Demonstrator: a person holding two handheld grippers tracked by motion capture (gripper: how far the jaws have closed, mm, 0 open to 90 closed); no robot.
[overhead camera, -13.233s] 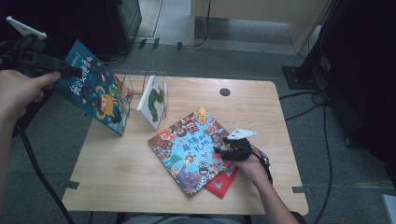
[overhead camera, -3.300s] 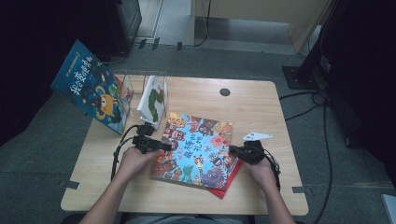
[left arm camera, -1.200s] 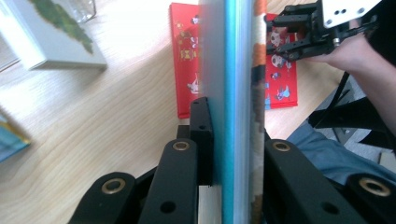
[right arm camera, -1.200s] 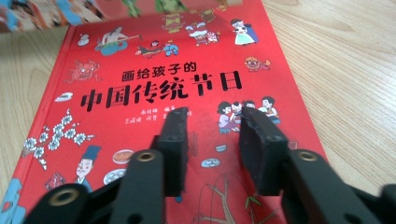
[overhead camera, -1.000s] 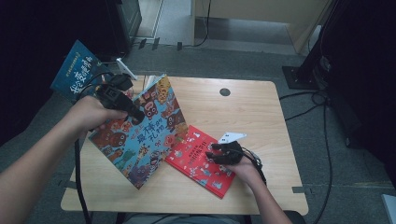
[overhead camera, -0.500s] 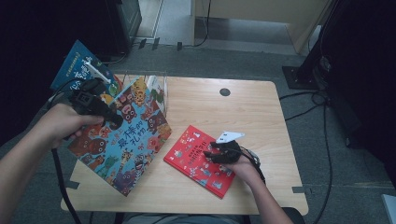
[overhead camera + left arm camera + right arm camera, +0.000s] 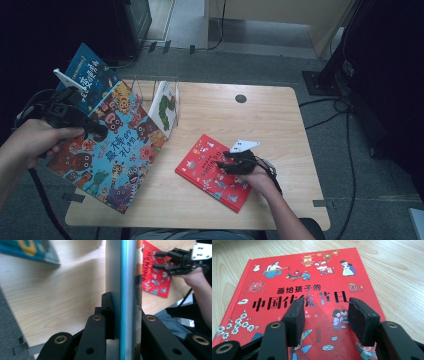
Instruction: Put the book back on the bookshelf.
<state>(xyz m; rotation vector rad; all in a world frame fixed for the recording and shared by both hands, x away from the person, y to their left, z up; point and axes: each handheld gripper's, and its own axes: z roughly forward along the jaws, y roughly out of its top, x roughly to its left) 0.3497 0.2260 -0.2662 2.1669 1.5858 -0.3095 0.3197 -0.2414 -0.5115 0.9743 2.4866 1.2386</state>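
A large picture book with a blue, animal-covered front (image 7: 117,150) hangs tilted over the table's left edge. My left gripper (image 7: 97,131) is shut on its upper edge. In the left gripper view the book's edge (image 7: 127,285) runs straight up between the closed jaws of that gripper (image 7: 126,315). A red picture book (image 7: 212,172) lies flat on the table at front right. My right gripper (image 7: 222,165) hovers just over it, open. The right gripper view shows the red cover (image 7: 307,282) under that open gripper (image 7: 324,315), with nothing between the pads.
A clear stand (image 7: 145,87) sits at the table's back left with a white and green book (image 7: 165,107) leaning in it. A dark blue book (image 7: 92,75) leans beyond the left edge. The wooden table (image 7: 250,130) has a cable hole (image 7: 241,98).
My left gripper has carried the big blue book further left and lower, off the table's left side. The right gripper has stayed over the red book.
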